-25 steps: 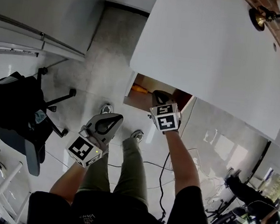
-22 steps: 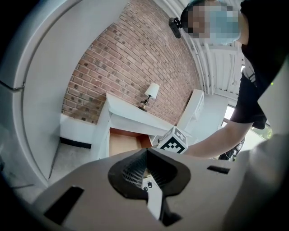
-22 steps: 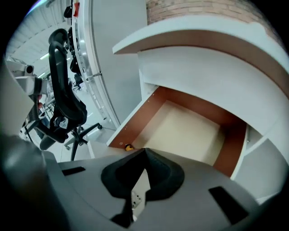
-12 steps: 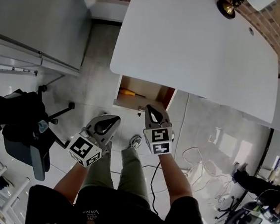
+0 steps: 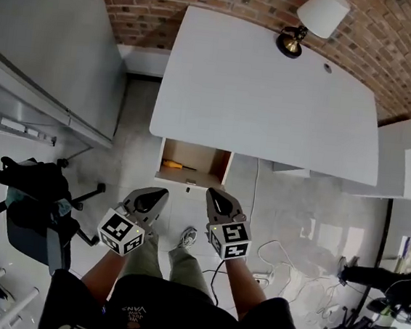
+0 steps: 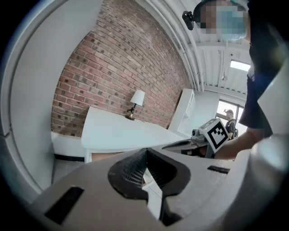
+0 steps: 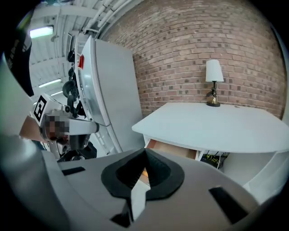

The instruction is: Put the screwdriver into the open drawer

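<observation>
A: How do the tools stand?
B: The left gripper has its jaws pressed together on nothing. The right gripper is the same, closed and empty. Both hang in the air short of the desk
A: And the screwdriver?
B: The screwdriver lies flat inside the open drawer, toward its left side in the head view, so the job looks done
A: If it needed shifting?
B: I'd judge it light and stiff, with a rounded handle that may roll or slip. Pinch across the yellow handle, not the thin shaft
</observation>
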